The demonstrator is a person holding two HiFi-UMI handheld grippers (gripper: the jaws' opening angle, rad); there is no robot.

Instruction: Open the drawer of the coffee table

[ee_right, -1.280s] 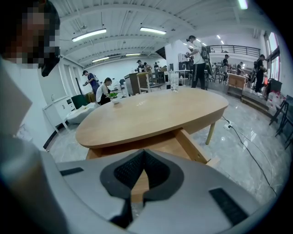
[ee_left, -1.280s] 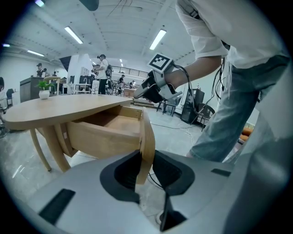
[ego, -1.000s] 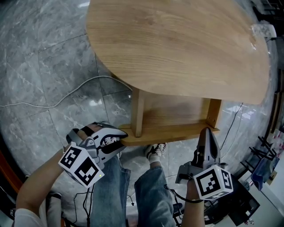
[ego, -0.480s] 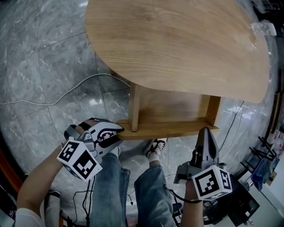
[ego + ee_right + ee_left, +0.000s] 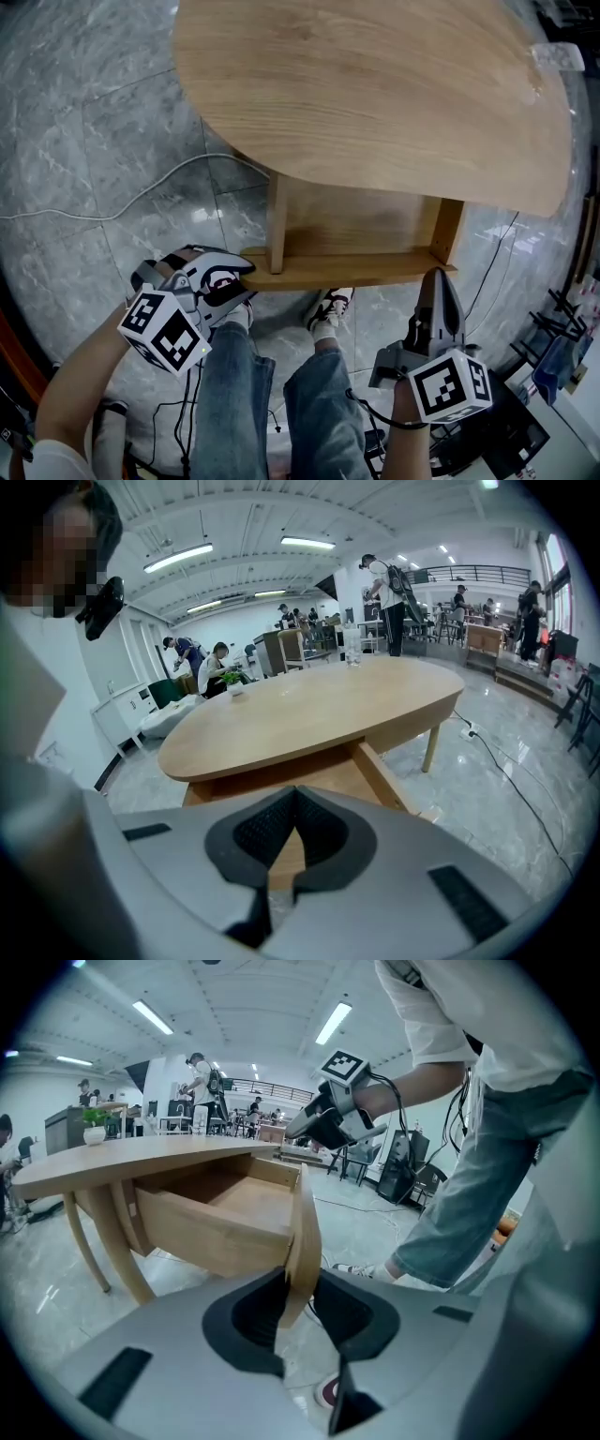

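The oval wooden coffee table (image 5: pixel 375 94) has its drawer (image 5: pixel 356 225) pulled out toward me. The drawer front (image 5: pixel 347 270) lies across the view below the tabletop. My left gripper (image 5: pixel 242 277) is shut on the left end of that front. In the left gripper view the thin panel edge (image 5: pixel 305 1232) stands between the jaws of the left gripper (image 5: pixel 298 1283). My right gripper (image 5: pixel 439 281) hovers just off the drawer's right front corner. Its jaws are shut with nothing between them, and the right gripper (image 5: pixel 296 799) points at the table (image 5: pixel 319 710).
A white cable (image 5: pixel 141 197) snakes over the grey marble floor left of the table. My legs in jeans and a shoe (image 5: pixel 328 314) are below the drawer. Black gear (image 5: pixel 525 422) sits at lower right. A small potted plant (image 5: pixel 232 688) stands on the tabletop.
The left gripper has tilted slightly while keeping its hold on the drawer front. The drawer is as far out as before, and the right gripper has stayed still.
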